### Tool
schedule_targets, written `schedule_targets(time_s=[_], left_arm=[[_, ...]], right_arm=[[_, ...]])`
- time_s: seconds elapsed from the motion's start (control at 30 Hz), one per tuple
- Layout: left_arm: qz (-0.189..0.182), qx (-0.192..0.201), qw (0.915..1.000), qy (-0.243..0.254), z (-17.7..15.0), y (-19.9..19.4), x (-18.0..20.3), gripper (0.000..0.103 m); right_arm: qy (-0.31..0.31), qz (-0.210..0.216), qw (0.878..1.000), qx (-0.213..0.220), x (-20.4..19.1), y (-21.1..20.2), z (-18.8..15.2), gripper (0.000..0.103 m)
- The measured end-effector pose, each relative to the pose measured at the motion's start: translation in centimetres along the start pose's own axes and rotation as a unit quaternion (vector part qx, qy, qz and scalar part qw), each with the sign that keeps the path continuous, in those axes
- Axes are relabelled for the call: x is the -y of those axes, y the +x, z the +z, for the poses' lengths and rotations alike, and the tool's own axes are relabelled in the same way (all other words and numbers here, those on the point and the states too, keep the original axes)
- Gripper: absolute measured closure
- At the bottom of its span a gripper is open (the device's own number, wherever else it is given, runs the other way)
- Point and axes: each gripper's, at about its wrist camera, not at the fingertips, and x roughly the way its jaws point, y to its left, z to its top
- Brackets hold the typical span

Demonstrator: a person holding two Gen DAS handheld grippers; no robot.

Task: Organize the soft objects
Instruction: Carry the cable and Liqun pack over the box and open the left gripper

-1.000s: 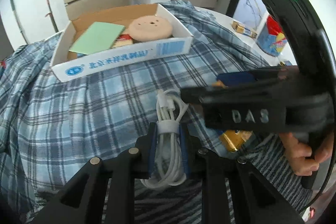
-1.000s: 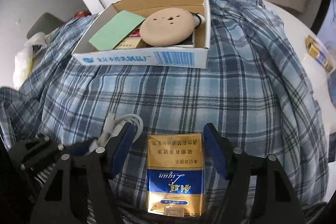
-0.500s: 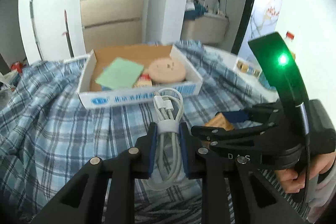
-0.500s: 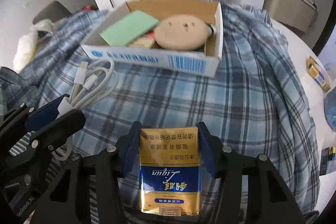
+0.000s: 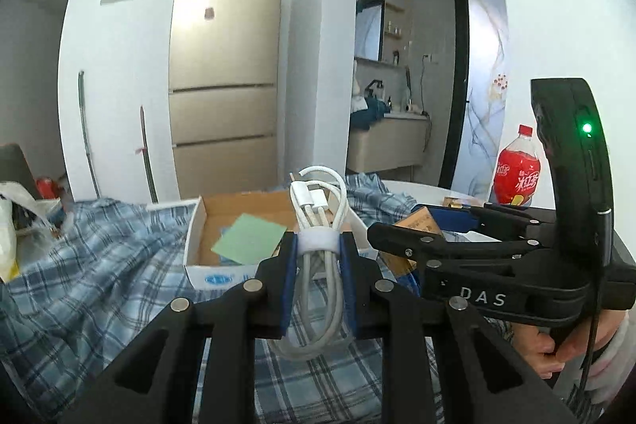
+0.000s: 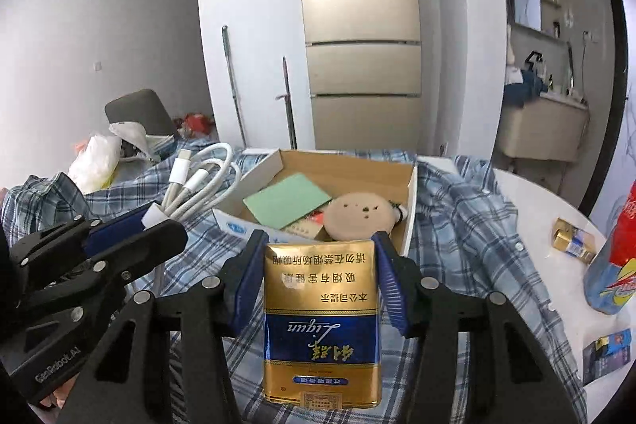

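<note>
My left gripper (image 5: 318, 245) is shut on a coiled white charging cable (image 5: 318, 221) and holds it lifted above the plaid cloth; the cable also shows in the right wrist view (image 6: 198, 185). My right gripper (image 6: 318, 245) is shut on a gold and blue cigarette pack (image 6: 322, 320), also lifted. An open cardboard box (image 6: 411, 209) lies ahead on the cloth, holding a green card (image 6: 286, 199) and a round beige puff (image 6: 361, 215). In the left wrist view the box (image 5: 194, 249) sits just behind the cable, and the right gripper (image 5: 401, 225) is close at right.
A blue plaid shirt (image 6: 469, 225) covers the white round table (image 6: 536, 201). A red soda bottle (image 5: 516, 173) and a small gold pack (image 6: 572, 245) stand at right. A white plastic bag (image 6: 95, 157) lies at far left. A fridge (image 6: 357, 38) stands behind.
Both grippers have risen off the cloth and tilted up, carrying the cable and the cigarette pack; the box now sits lower and farther in view.
</note>
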Motion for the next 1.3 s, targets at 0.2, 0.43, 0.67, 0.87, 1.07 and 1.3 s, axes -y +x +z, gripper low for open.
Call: schedule_targets(time_s=[0.2, 0.43, 0.67, 0.87, 1.07, 1.3], left_arm=[[0.020, -0.002, 0.9998, 0.008, 1.0, -0.6, 0.4, 0.081], [0.048, 0.027, 0.9980, 0.032, 5.0, -2.6, 1.0, 0.081], [0.055, 0.058, 0.9966, 0.022, 11.0, -2.9, 0.7, 0.081], [0.053, 0.086, 0.9947, -0.018, 15.7, -0.3, -1.1, 0.081], [0.066, 0.064, 0.9958, 0.006, 15.7, 3.6, -2.2, 0.081], [0.045, 0.016, 0.9988, -0.009, 12.7, 8.0, -4.7, 0.081]], right_arm=[[0.004, -0.008, 1.000, 0.012, 0.9, -0.5, 0.7, 0.051], [-0.014, -0.053, 0.998, 0.044, 0.7, -2.8, 4.4, 0.050], [0.011, -0.042, 0.993, 0.108, 1.1, -5.4, 10.4, 0.050], [0.054, -0.048, 0.987, 0.142, 2.1, -4.7, 15.3, 0.050], [0.076, -0.045, 0.989, 0.121, 3.3, -0.2, 15.2, 0.050], [0.076, -0.027, 0.996, 0.044, 4.5, 6.9, 12.0, 0.050]])
